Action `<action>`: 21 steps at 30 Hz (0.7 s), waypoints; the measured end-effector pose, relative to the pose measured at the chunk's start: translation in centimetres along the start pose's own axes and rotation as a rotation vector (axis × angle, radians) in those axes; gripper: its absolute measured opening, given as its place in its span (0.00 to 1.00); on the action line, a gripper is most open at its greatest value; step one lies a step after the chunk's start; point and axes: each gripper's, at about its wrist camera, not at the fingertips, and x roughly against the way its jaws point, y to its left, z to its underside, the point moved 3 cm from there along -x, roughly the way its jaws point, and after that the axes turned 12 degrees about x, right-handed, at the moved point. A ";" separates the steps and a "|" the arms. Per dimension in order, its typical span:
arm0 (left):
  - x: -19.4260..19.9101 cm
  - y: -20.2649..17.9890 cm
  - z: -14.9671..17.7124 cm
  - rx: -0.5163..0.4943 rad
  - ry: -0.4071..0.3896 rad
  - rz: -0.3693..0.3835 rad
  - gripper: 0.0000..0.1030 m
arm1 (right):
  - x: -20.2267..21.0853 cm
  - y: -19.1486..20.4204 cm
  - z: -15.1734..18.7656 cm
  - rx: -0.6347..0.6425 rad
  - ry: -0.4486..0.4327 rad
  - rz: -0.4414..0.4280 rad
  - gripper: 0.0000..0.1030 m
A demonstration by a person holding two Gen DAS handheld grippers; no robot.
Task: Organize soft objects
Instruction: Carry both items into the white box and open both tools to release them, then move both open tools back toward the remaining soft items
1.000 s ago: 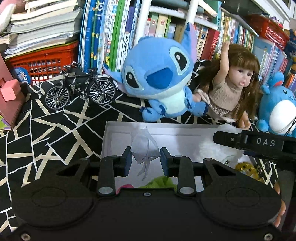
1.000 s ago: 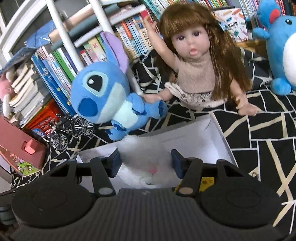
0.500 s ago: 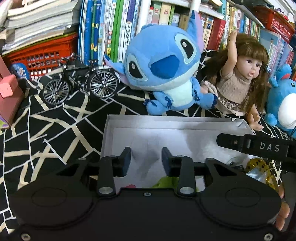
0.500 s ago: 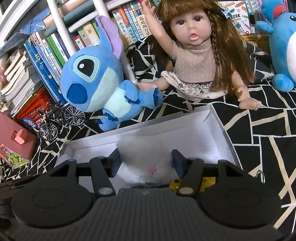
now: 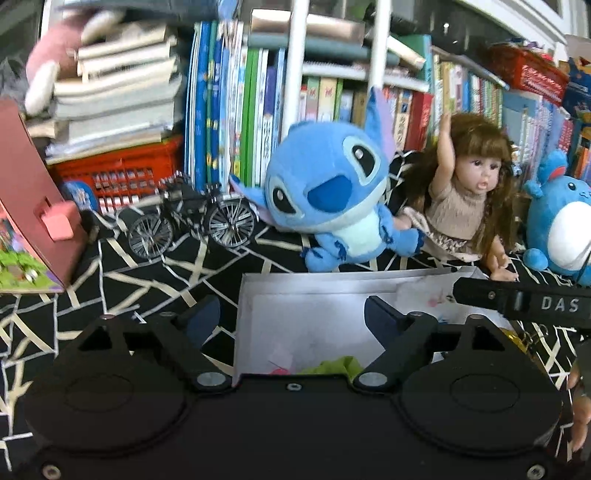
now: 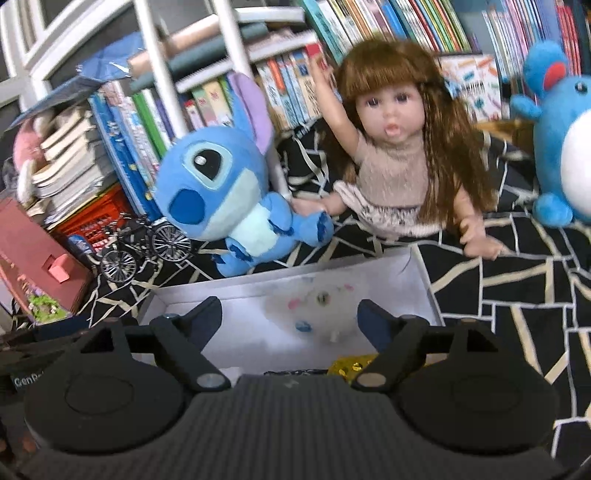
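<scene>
In the left wrist view, the left tongs (image 5: 291,314) stand wide open and empty over the white box (image 5: 295,291) at lower centre, probably because soft things are collected there; a green cloth (image 5: 332,365) lies inside.

In the right wrist view, the right tongs (image 6: 290,314) are also open, above a white fluffy toy (image 6: 317,306) in the box. Behind it, the blue plush (image 6: 221,192) and the doll (image 6: 399,162) sit on a black patterned cloth (image 6: 517,280) before bookshelves (image 6: 406,29).

Holding both grippers low and level, side by side: left gripper (image 5: 291,314) spread wide and gripping nothing, right gripper (image 6: 290,317) likewise gaping, empty.
</scene>
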 end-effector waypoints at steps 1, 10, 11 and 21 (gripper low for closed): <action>0.5 0.0 0.0 -0.007 -0.011 0.003 0.85 | 0.5 0.1 0.0 0.008 -0.010 -0.003 0.87; 5.3 1.0 1.2 0.017 -0.065 0.042 0.90 | 6.2 0.4 0.8 0.106 -0.114 -0.006 0.93; 5.8 1.1 1.4 0.016 -0.071 0.048 0.90 | 6.8 0.5 1.0 0.119 -0.127 -0.005 0.94; 10.7 1.2 4.9 -0.008 -0.111 0.095 0.92 | 12.3 1.7 3.8 0.205 -0.224 -0.036 0.98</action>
